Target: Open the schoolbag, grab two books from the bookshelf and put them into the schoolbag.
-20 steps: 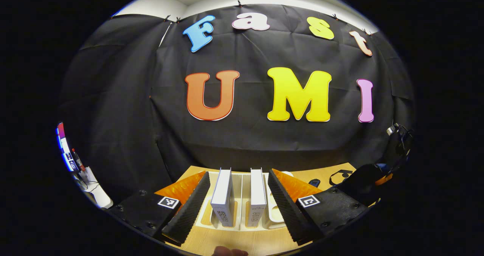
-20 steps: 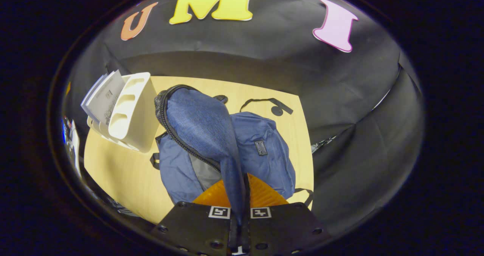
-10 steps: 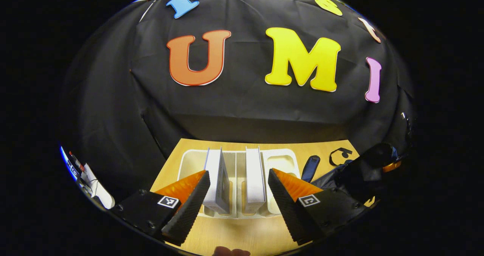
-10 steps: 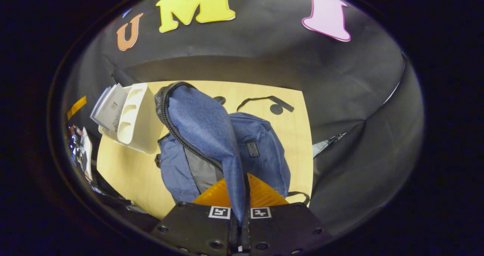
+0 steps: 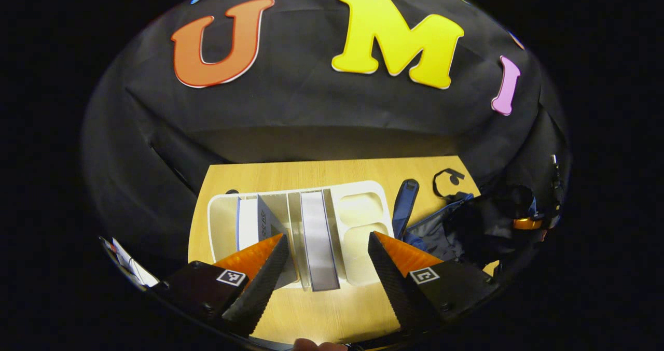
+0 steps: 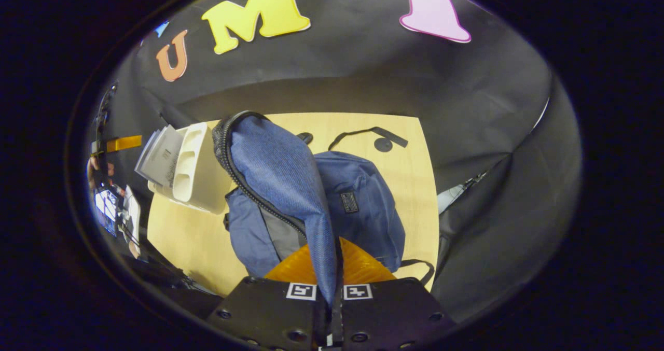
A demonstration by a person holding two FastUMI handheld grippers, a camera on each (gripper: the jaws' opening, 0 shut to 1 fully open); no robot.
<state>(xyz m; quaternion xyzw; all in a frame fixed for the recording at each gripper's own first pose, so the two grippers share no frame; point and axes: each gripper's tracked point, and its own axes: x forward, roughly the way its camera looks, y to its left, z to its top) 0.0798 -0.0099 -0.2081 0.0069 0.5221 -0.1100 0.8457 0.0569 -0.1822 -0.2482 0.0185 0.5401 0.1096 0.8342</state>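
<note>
Left gripper point(image 5: 328, 244) hovering at lower centre of left gripper view, jaws spread wide, gripping nothing. White plastic bookshelf point(image 5: 363, 213) sitting mid-frame on light wooden table point(image 5: 332, 169), holding two upright white books point(image 5: 316, 237). Right gripper point(image 6: 332, 273) pinching raised flap of blue fabric schoolbag point(image 6: 358, 206), jaws pressed together, frame centre.

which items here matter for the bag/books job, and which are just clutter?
Job:
- schoolbag, flap pinched up by right gripper
- bookshelf
- leaning book, upright book
- left gripper, open above the books

Lying about:
- table
- loose black strap behind the bag
- gear at table's left edge, too blurred to name
</note>
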